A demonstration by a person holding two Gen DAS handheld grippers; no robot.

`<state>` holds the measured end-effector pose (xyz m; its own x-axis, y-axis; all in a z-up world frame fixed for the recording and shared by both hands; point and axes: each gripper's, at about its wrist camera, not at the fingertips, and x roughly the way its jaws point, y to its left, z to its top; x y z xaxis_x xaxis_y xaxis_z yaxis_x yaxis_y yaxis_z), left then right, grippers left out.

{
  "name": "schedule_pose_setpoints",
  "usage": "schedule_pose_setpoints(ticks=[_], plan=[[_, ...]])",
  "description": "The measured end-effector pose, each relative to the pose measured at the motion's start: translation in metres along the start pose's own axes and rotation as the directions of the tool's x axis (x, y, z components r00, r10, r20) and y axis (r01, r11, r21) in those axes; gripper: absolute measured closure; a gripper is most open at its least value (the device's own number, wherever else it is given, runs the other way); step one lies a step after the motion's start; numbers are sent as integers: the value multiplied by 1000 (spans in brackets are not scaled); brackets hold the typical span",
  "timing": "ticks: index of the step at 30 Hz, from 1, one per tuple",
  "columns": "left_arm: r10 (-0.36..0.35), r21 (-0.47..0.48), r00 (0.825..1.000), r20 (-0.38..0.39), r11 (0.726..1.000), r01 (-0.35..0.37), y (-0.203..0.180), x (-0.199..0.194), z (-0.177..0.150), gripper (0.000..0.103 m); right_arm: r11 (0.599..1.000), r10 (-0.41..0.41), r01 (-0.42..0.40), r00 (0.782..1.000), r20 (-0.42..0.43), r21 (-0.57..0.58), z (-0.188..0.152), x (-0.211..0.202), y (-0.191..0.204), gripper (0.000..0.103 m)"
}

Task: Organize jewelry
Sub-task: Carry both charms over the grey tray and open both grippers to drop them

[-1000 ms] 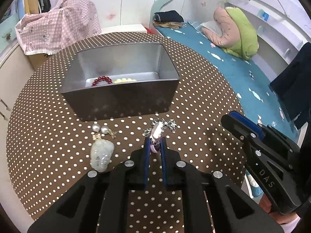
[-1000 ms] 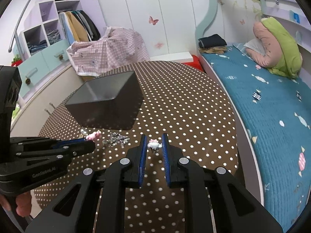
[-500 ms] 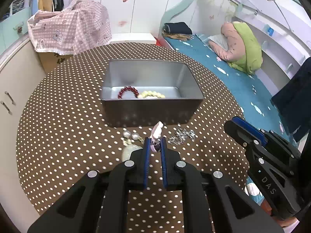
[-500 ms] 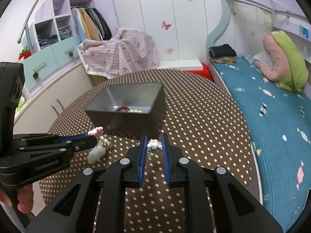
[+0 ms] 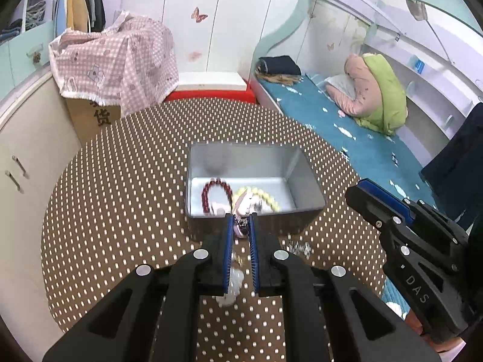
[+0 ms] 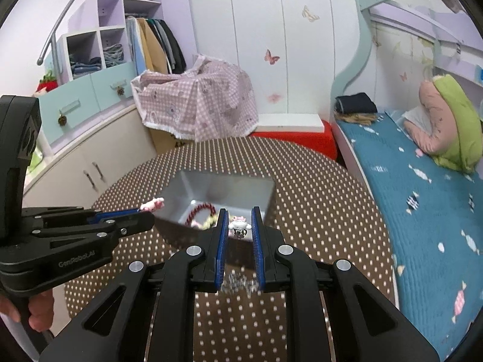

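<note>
Two small charms ride above the polka-dot bench (image 5: 120, 211), each pinched in narrow fingers: a pink one in the left gripper (image 5: 240, 226), a white cartoon figure (image 6: 239, 224) in the right gripper (image 6: 238, 226), near the metal tin (image 5: 305, 208). Light, hard, probably slippery, they are best held across the body.
</note>
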<state>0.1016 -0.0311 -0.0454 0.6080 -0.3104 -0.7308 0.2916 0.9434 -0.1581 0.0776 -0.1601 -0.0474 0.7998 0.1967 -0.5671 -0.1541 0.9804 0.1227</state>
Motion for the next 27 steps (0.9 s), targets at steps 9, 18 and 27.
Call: schedule_pose_setpoints(ticks=[9,18,27], plan=[[-4,14,1000,23,1000,3,-5,10,24,94,1000,22,-22,1000,3,-13,24,23,3,87],[3,6,1000,17,1000,-3,3,25,34,93,998,66,-65,997,-36,25,29,51,-3,84],[34,-18,999,-7,999,-34,17,29,31,66,998,-23,24,999,-24,51,28,51,-16,33]])
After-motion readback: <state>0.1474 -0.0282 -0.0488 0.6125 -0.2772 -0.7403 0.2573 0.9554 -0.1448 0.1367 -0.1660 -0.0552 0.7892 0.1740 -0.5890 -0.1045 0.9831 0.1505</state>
